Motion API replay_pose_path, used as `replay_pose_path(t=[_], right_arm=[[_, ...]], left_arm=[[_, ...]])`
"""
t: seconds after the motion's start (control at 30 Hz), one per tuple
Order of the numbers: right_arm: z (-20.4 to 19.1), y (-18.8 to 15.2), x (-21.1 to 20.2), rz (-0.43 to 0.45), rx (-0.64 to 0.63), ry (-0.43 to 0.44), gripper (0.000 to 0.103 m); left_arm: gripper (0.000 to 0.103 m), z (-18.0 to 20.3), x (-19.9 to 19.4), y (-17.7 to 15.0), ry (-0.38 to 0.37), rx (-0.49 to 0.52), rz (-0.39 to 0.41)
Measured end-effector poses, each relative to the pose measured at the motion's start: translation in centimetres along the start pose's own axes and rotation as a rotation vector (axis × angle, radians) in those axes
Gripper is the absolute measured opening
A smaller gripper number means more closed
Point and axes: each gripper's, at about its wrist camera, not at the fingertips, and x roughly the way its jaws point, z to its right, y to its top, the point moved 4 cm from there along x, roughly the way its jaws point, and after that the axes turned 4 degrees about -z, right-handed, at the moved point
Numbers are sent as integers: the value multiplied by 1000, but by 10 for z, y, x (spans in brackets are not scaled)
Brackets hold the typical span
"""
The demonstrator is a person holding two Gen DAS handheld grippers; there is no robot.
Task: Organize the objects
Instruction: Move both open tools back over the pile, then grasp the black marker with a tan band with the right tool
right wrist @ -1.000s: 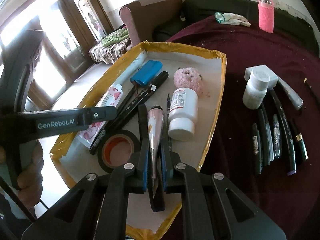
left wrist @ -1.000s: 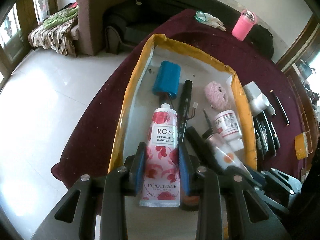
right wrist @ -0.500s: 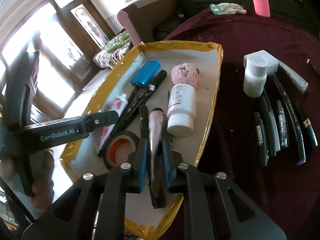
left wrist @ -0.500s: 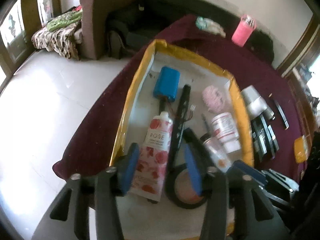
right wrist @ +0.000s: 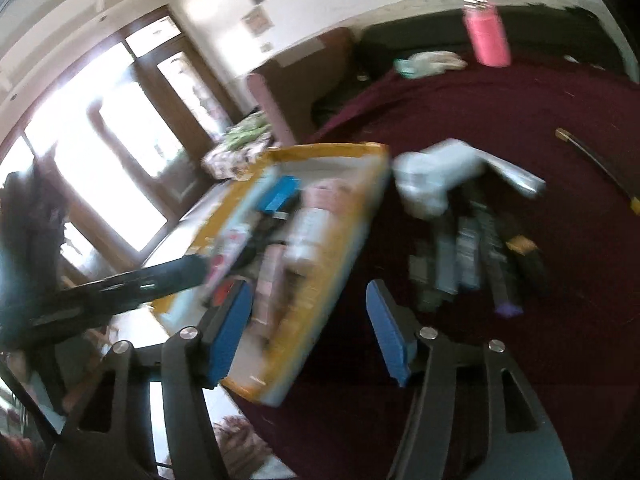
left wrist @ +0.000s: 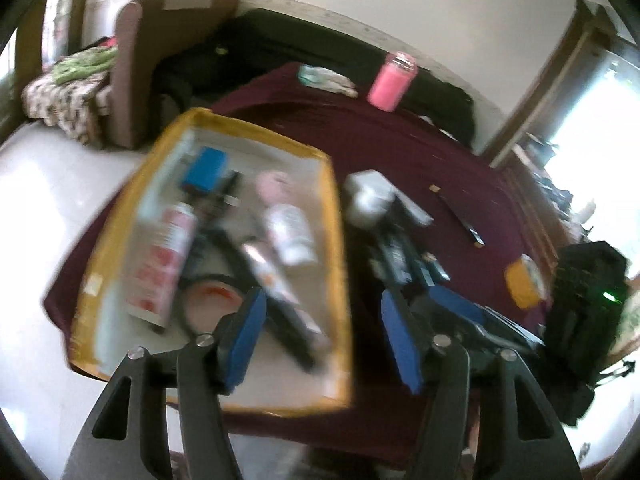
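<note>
Both hand-held grippers, left (left wrist: 322, 336) and right (right wrist: 310, 326), were spreading their jaws with nothing between them. The hand cream tube (left wrist: 160, 256) and cone tube (left wrist: 276, 276) lay in the yellow-rimmed tray (left wrist: 338, 240) on the counter (left wrist: 400, 144).

No legible text in either view, motion blur wipes it all out. The pink-and-white tube (left wrist: 160, 264) and the white bottle (left wrist: 290, 234) in the yellow-rimmed tray (left wrist: 340, 240) both carry labels, but the print is smeared beyond reading. Same for the markings on the dark pens (right wrist: 472, 256) lying on the maroon cloth (right wrist: 520, 128).
</note>
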Motion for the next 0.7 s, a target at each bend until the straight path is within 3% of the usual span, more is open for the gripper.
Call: replay_pose_path(t=[0.2,0.47,0.57,0.7], right_arm=[[80,-12,-23,8,149,-107,62],[104,11,-22,-26,114,-206,61],[120,19,-14,-60,114,-229,48],[131,22,-3,-98,98,-267,39]], left_arm=[[54,44,23,-14,-43,73,-63],[54,59,36,-23,-43,83,-103],[54,60,37,-27,-36,84,-112],[54,63,40,-29,-38,90,-119]])
